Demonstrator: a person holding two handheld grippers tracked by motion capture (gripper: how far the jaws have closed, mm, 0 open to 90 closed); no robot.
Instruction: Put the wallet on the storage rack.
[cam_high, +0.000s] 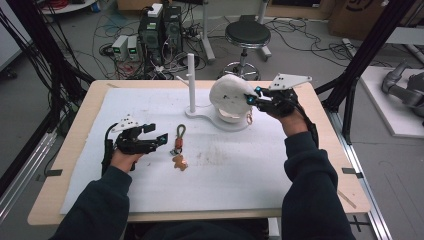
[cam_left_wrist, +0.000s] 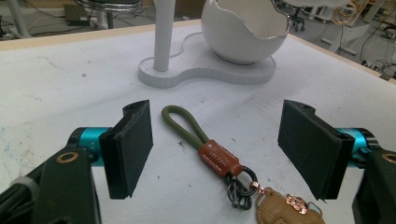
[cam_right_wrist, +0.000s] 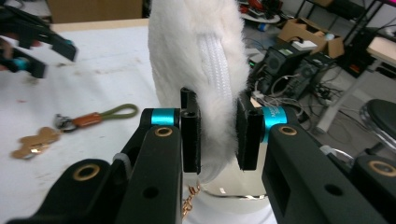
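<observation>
The right gripper (cam_right_wrist: 218, 135) is clamping the white fuzzy pouch (cam_high: 231, 95) above the egg-shaped bowl (cam_left_wrist: 243, 35), while the left gripper (cam_left_wrist: 219, 149), jaws apart, is hovering over the untouched keychain (cam_left_wrist: 219, 161).

The fluffy white pouch (cam_right_wrist: 201, 70) is cut off at the top edge, and the keychain charm (cam_left_wrist: 285, 212) at the bottom edge.
</observation>
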